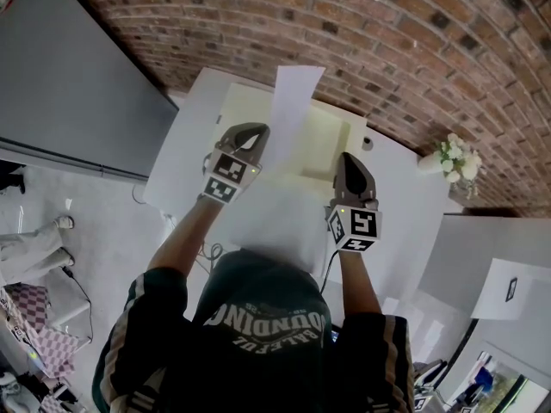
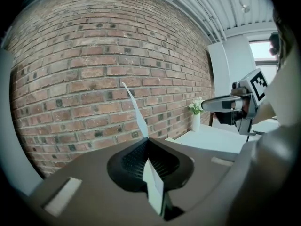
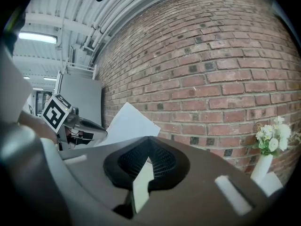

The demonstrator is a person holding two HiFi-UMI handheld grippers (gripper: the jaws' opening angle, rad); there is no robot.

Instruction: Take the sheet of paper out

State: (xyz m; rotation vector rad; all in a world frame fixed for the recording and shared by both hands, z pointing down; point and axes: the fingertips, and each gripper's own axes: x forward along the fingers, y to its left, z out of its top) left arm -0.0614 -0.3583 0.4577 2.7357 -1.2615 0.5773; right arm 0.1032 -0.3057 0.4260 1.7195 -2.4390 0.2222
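- My left gripper (image 1: 252, 133), left of centre in the head view, has its jaws clamped on the lower part of the sheet of paper (image 1: 293, 101), which rises toward the top centre
- My right gripper (image 1: 348, 158), right of centre, has its jaws together
- Beyond both lies a pale yellow holder (image 1: 331, 136) on the white table (image 1: 185, 149)
- A vase of flowers (image 1: 452, 157) stands at the right, before the brick wall (image 1: 362, 33)
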